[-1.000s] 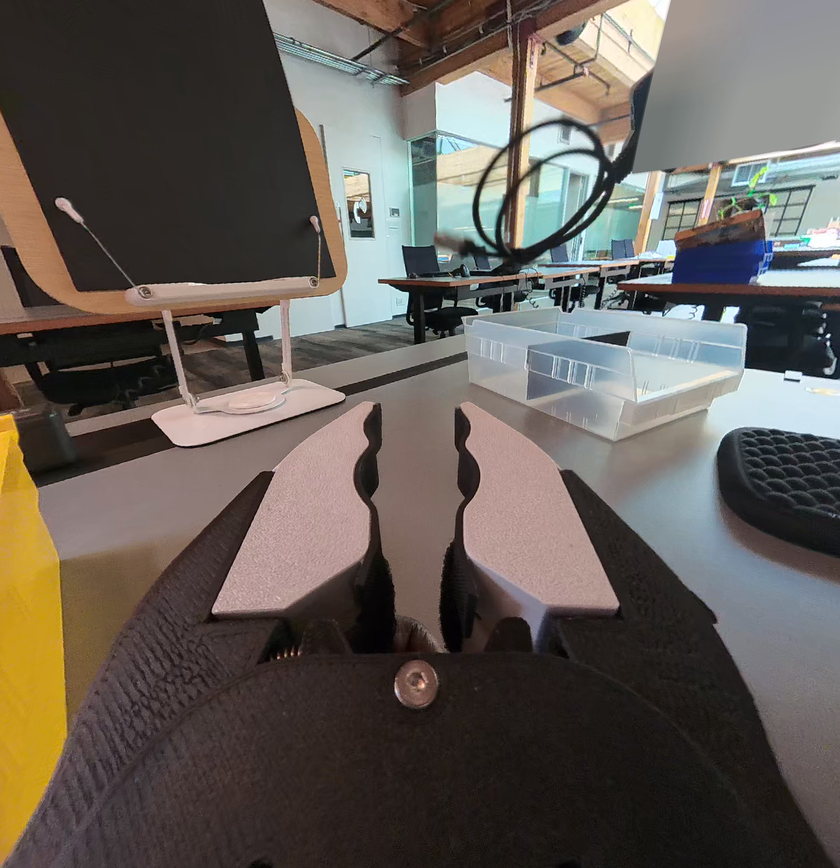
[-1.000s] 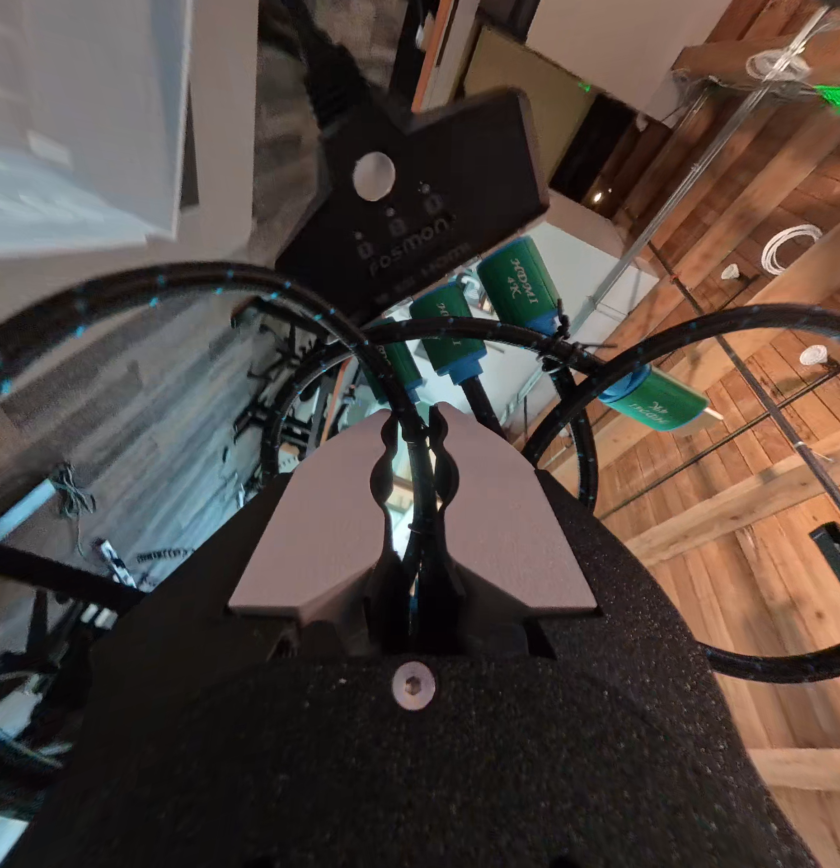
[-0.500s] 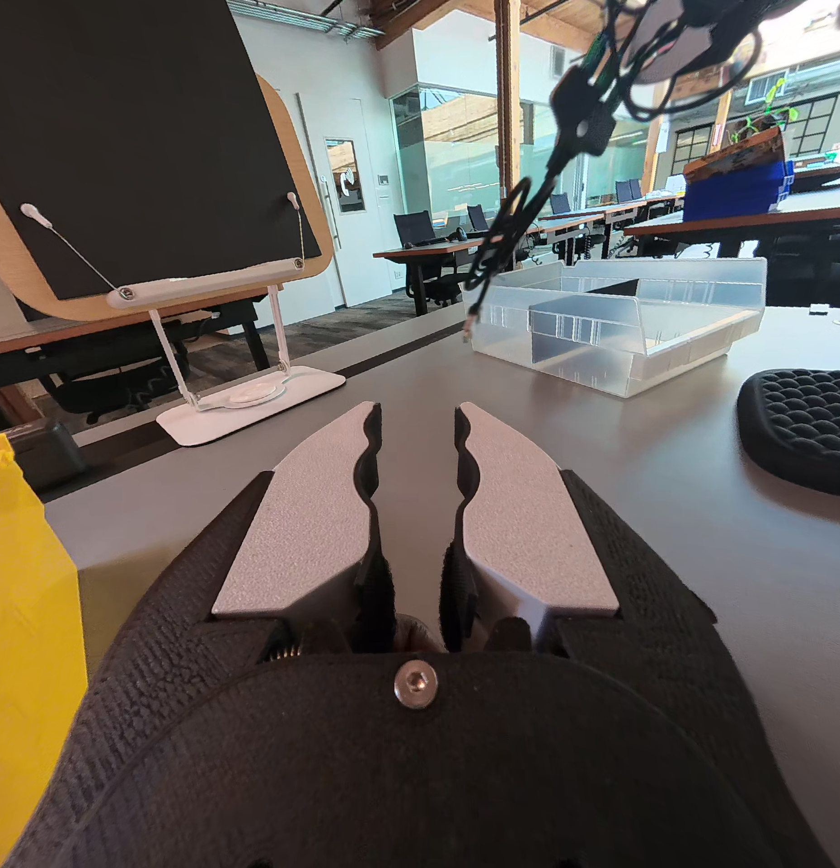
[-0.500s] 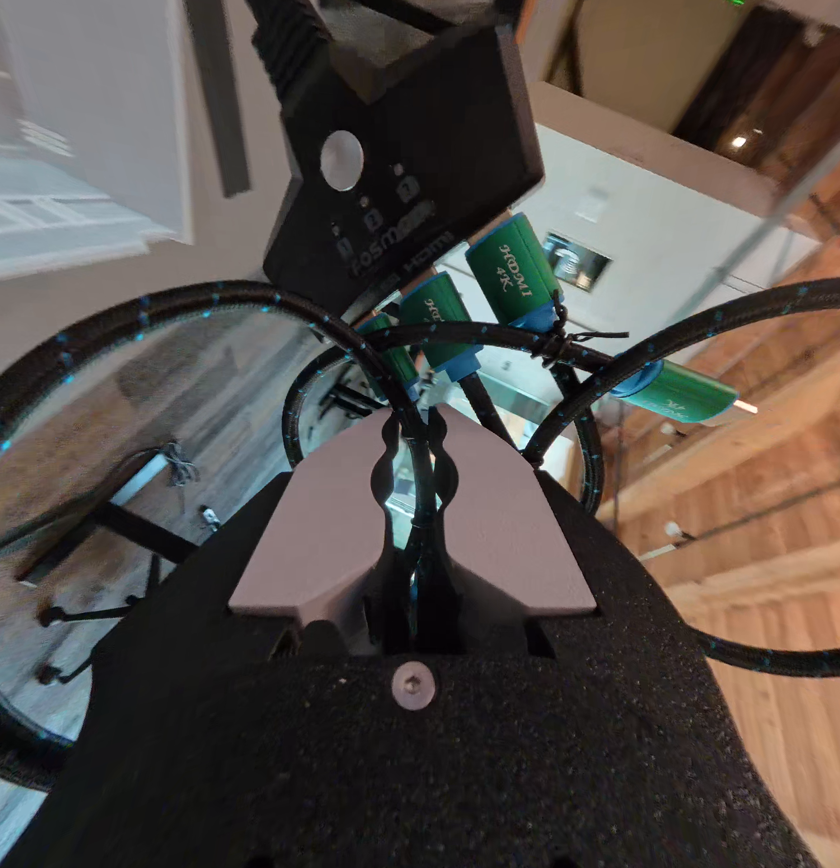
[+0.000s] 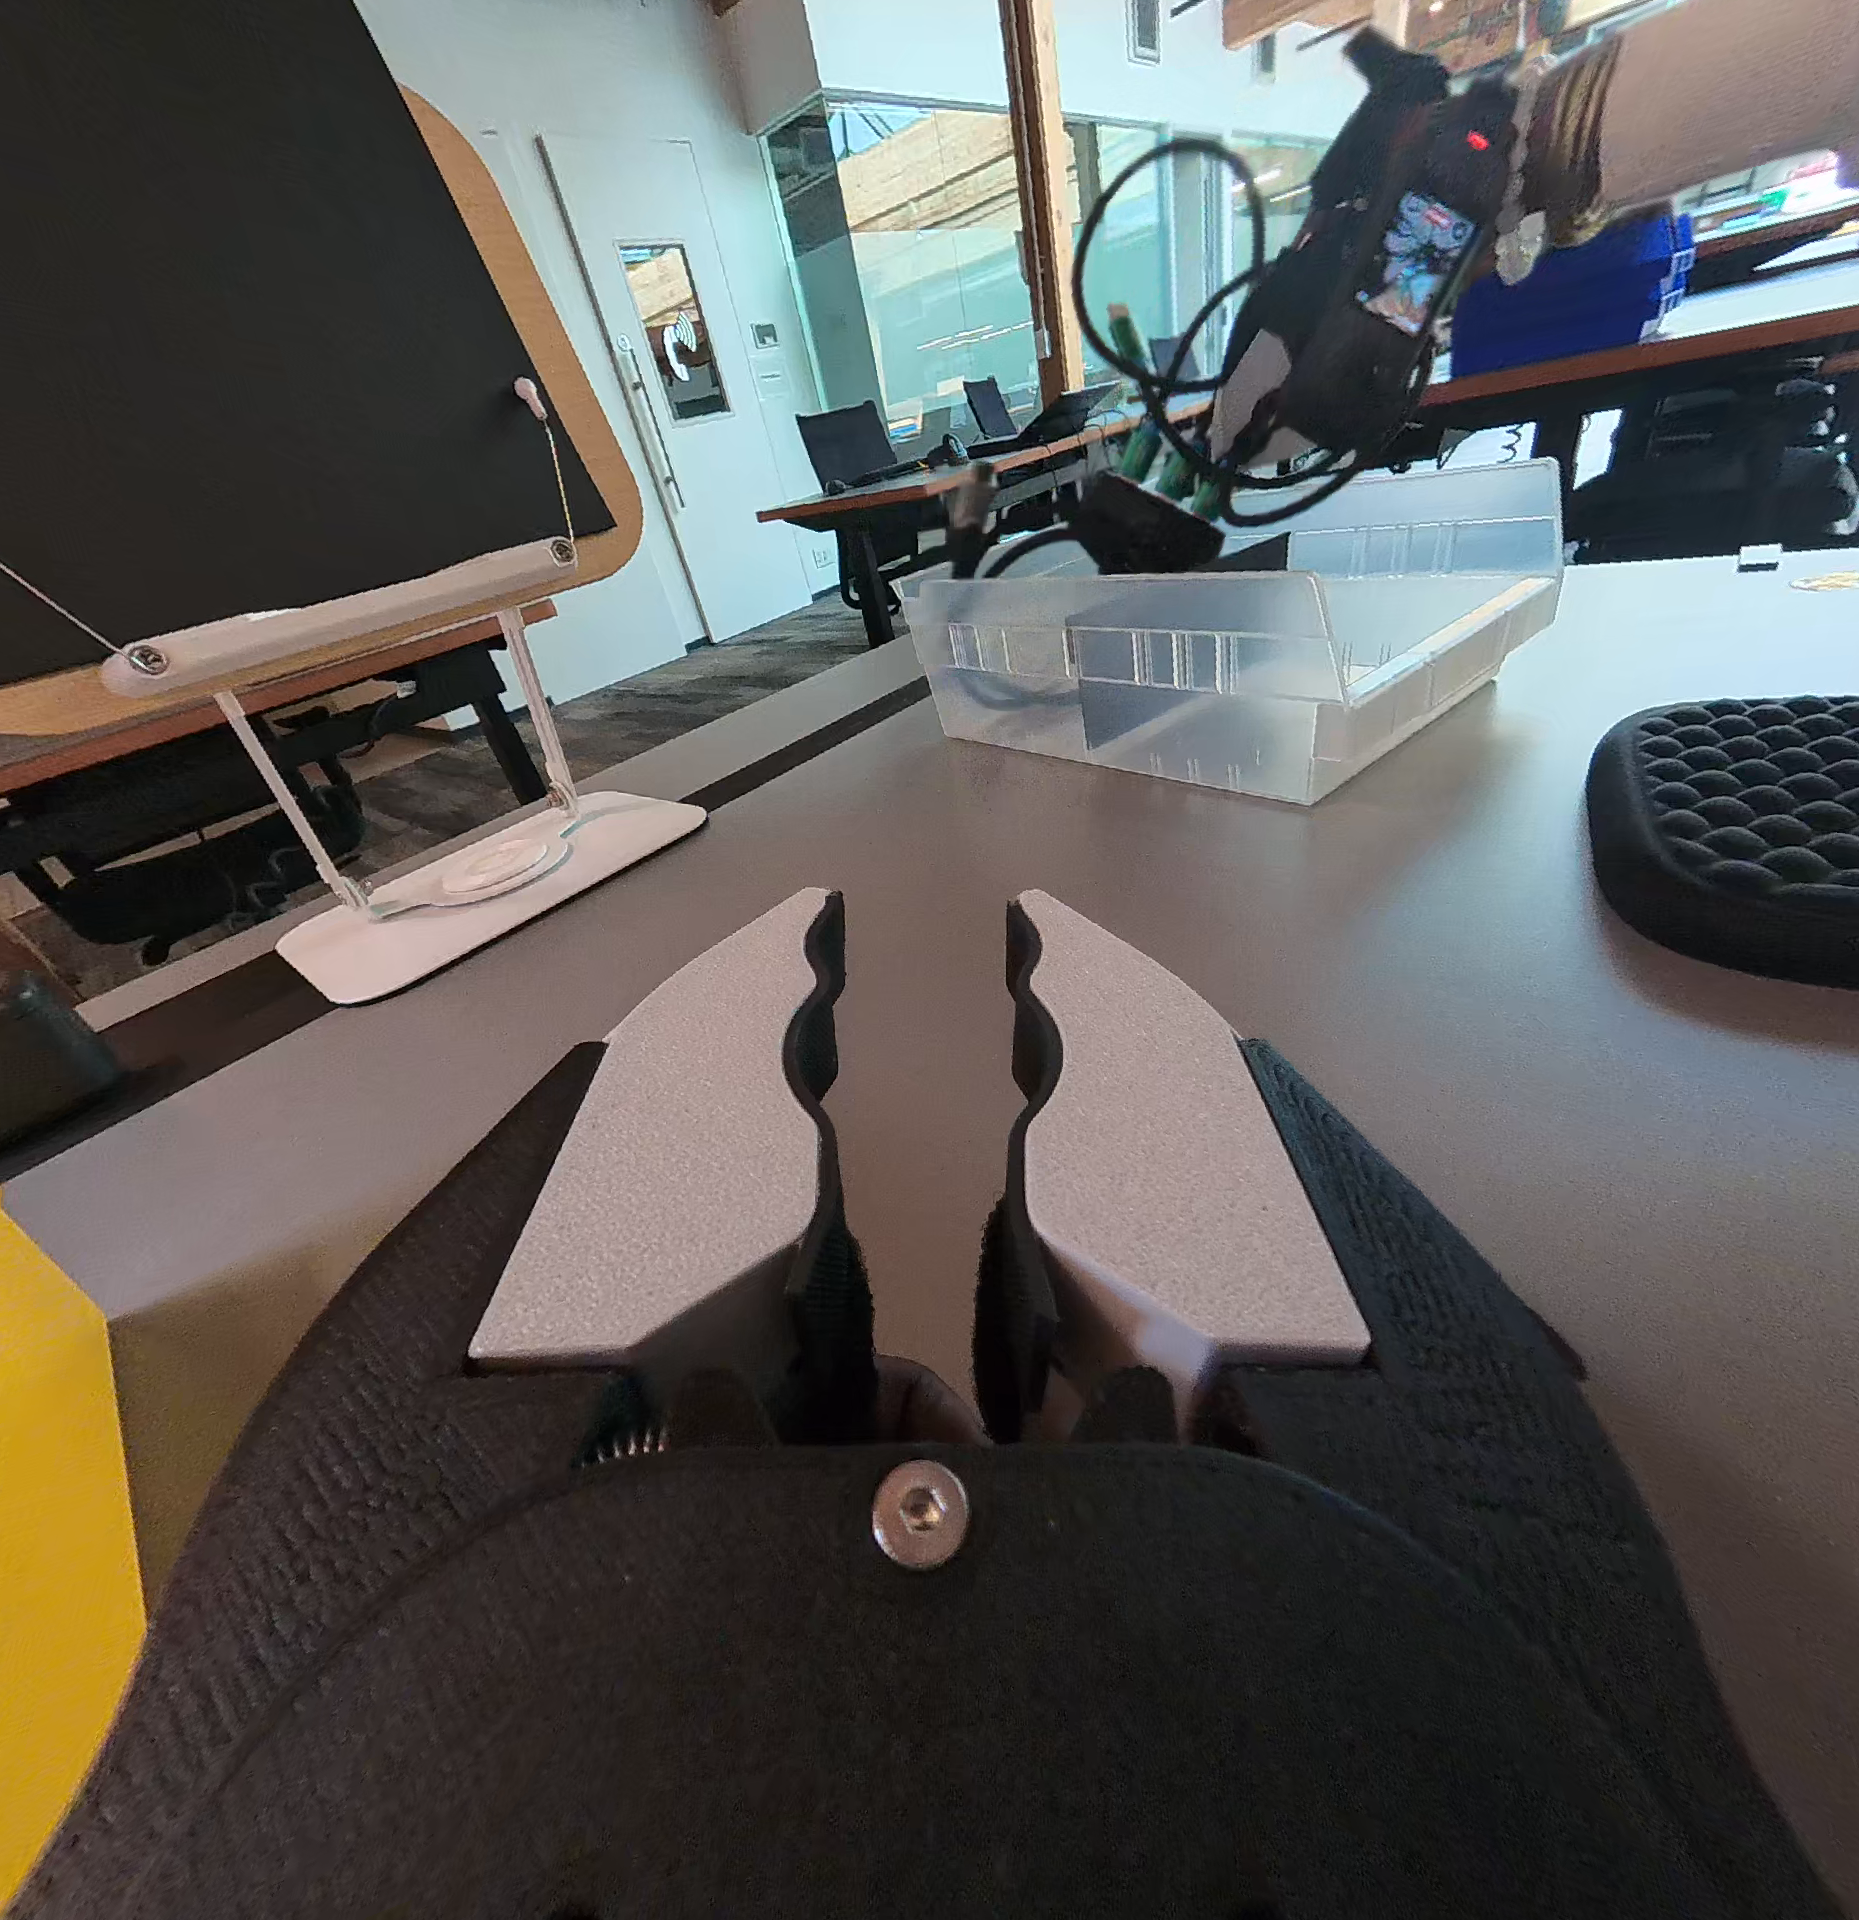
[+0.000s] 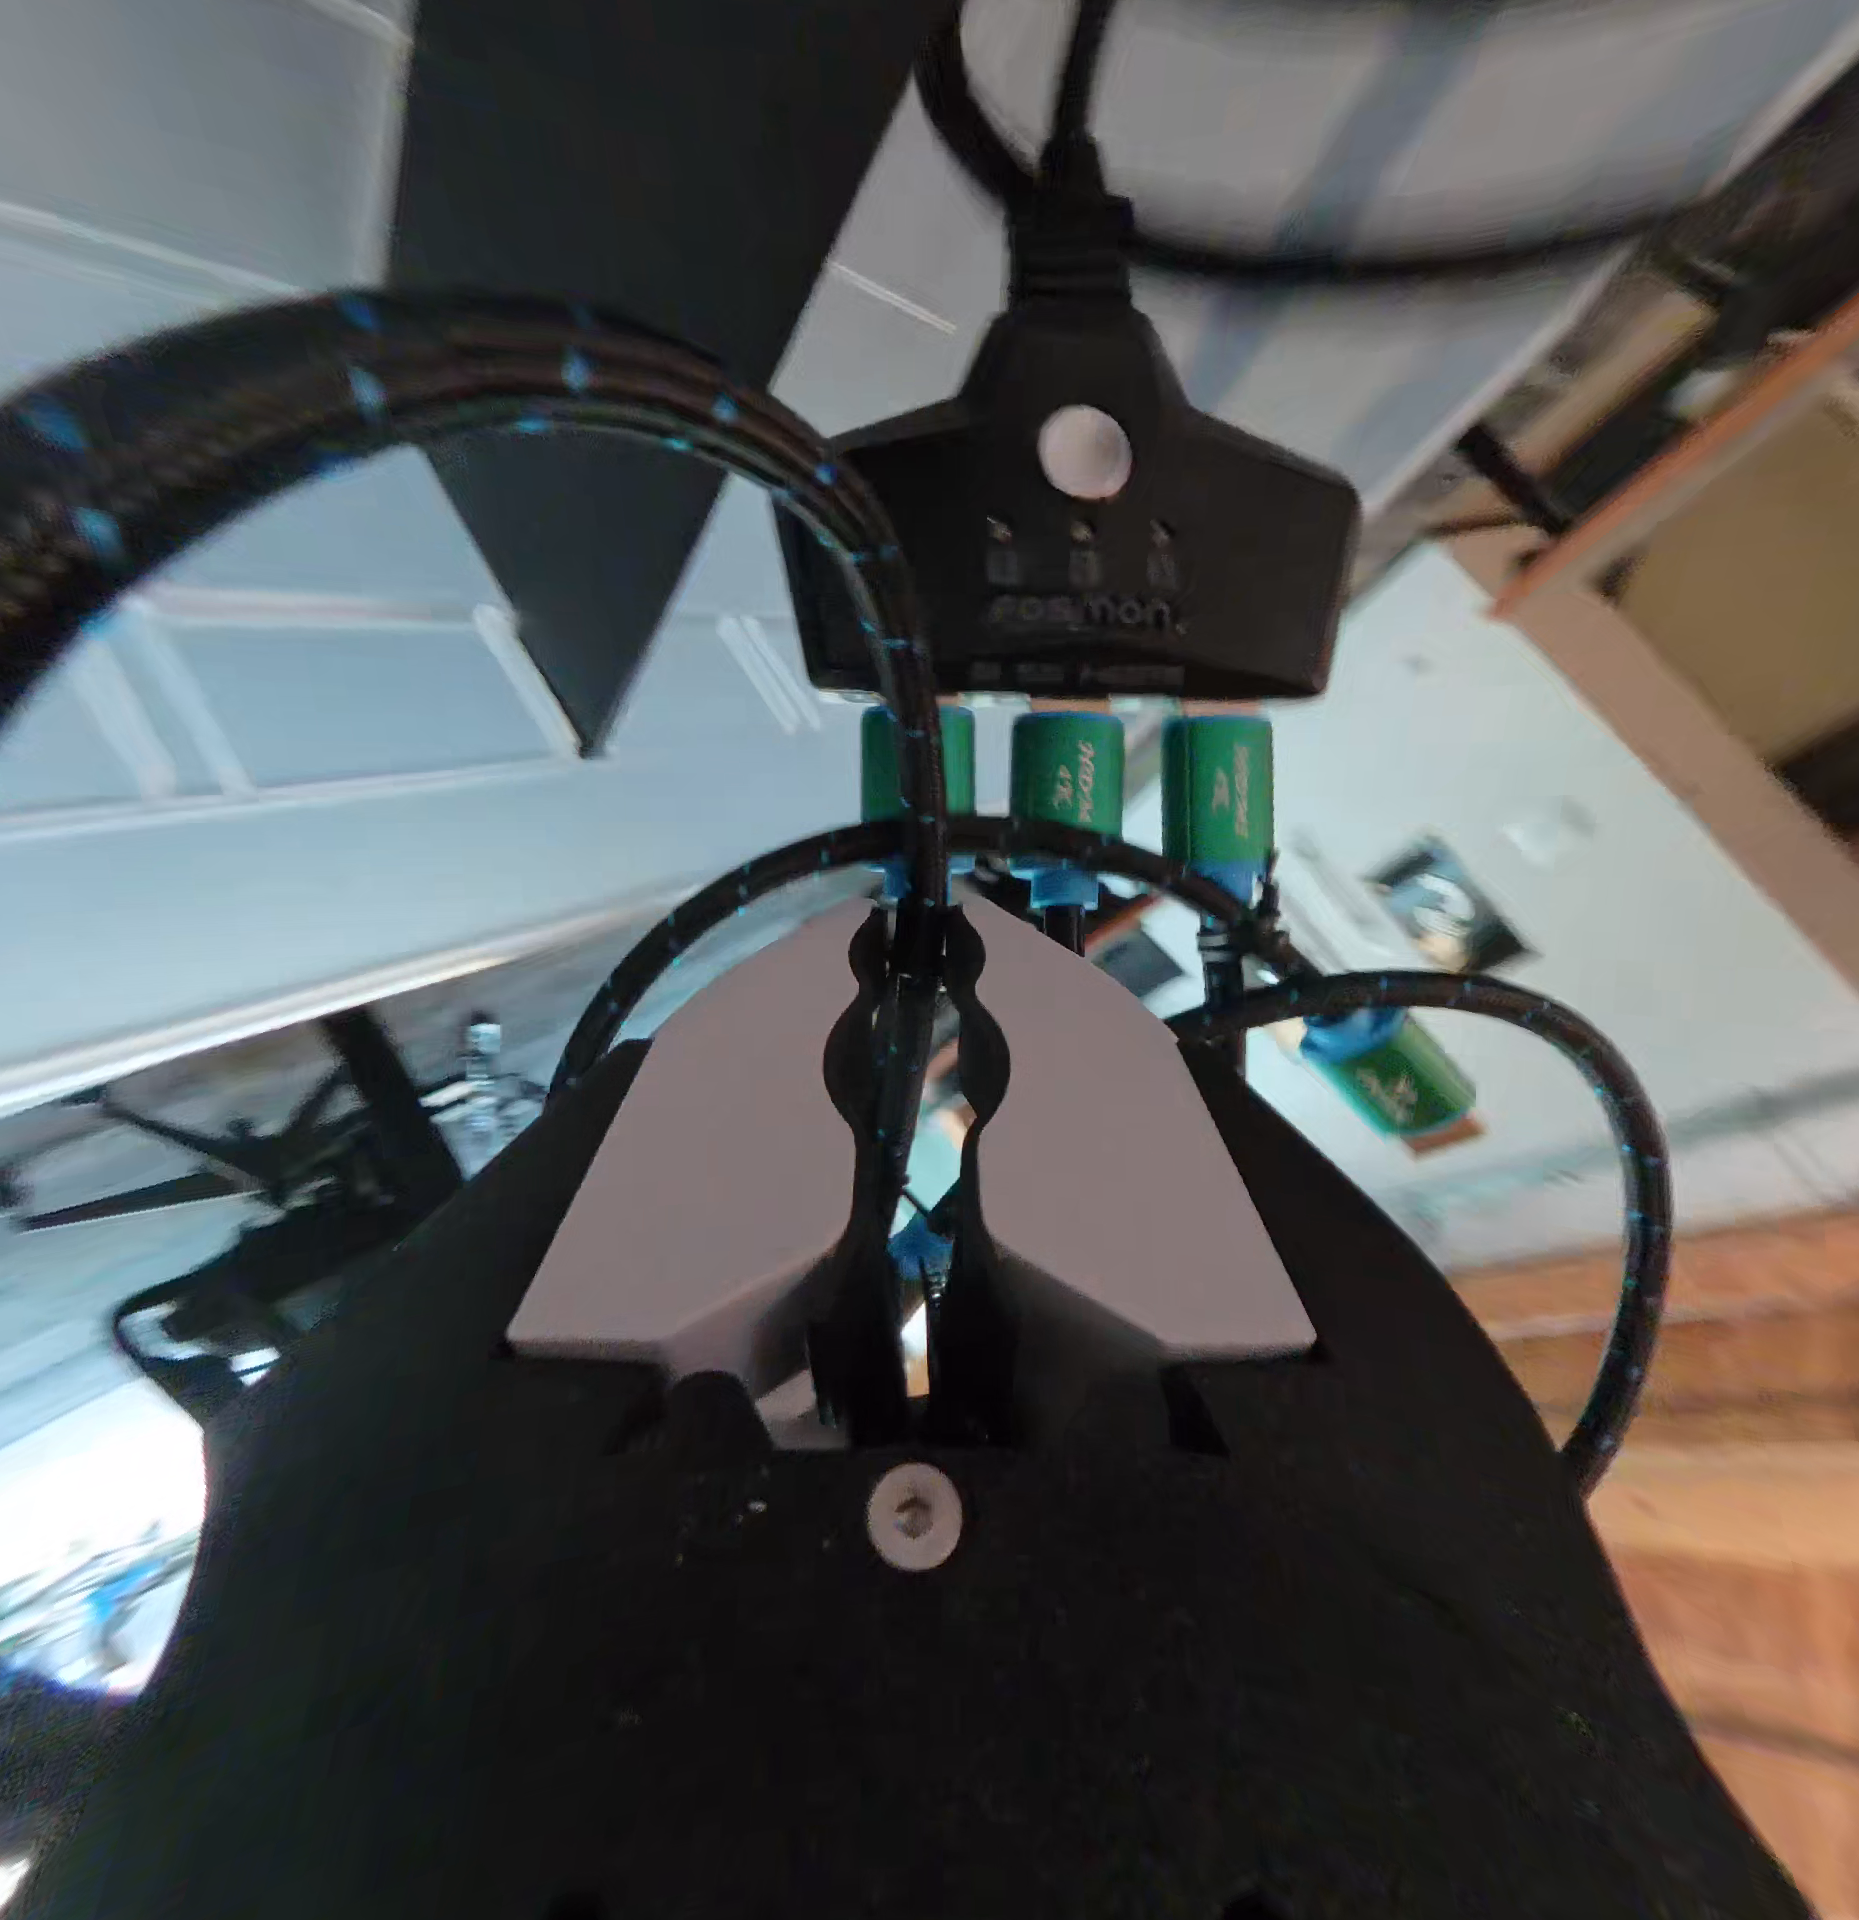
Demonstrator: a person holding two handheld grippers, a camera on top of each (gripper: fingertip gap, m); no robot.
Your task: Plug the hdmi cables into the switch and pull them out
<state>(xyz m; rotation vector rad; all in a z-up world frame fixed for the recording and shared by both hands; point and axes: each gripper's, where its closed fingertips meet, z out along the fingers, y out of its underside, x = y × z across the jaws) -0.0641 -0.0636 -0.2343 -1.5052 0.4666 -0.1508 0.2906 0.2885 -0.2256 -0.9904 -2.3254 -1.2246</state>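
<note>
My right gripper (image 6: 920, 935) is shut on a black braided HDMI cable (image 6: 909, 1039) and holds it in the air. A black switch (image 6: 1081, 561) hangs past the fingertips with three green HDMI plugs (image 6: 1068, 774) in its ports. A fourth green plug (image 6: 1387, 1081) dangles loose at the right. In the left wrist view the right gripper (image 5: 1268, 405) holds the switch (image 5: 1148, 535) and cable loops just above the clear bin (image 5: 1351, 665). My left gripper (image 5: 925, 925) is open and empty, low over the grey table (image 5: 1164, 894).
A black board on a white stand (image 5: 489, 883) is at the left. A black textured pad (image 5: 1756, 831) lies at the right. A yellow bin (image 5: 31, 1507) is at the near left edge. Office desks and chairs fill the background.
The right gripper has come down with the switch and cables, from high in the air to just above the clear bin. The left gripper has stayed open and has barely moved.
</note>
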